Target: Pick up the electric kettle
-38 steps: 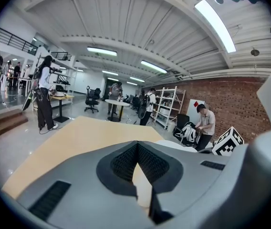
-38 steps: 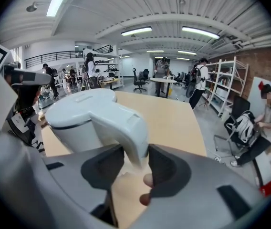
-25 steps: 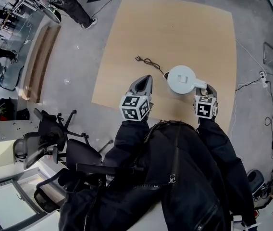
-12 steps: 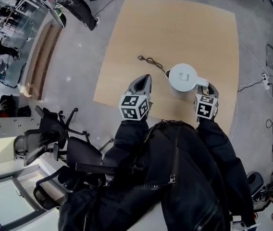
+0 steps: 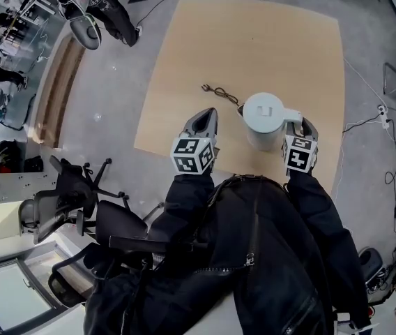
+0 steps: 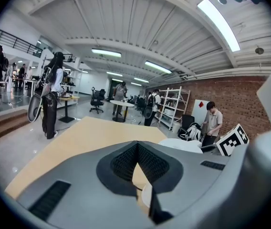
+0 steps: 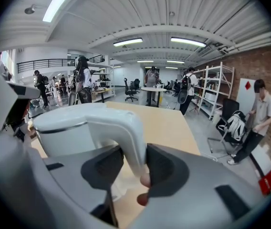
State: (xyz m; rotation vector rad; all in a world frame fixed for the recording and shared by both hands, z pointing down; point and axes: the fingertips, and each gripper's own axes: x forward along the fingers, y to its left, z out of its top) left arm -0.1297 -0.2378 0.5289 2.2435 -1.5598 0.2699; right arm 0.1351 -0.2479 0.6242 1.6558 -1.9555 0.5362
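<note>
On the wooden table (image 5: 254,40), the electric kettle (image 5: 263,114) is by the near edge, towards the right corner. Your right gripper (image 7: 134,163) has its 2 jaws clamped on the kettle's handle (image 7: 126,128). The grasp looks done; the lift remains. Your left gripper (image 6: 138,163) is closed on nothing.

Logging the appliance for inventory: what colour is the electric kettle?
White; the electric kettle shows best in the right gripper view.
</note>
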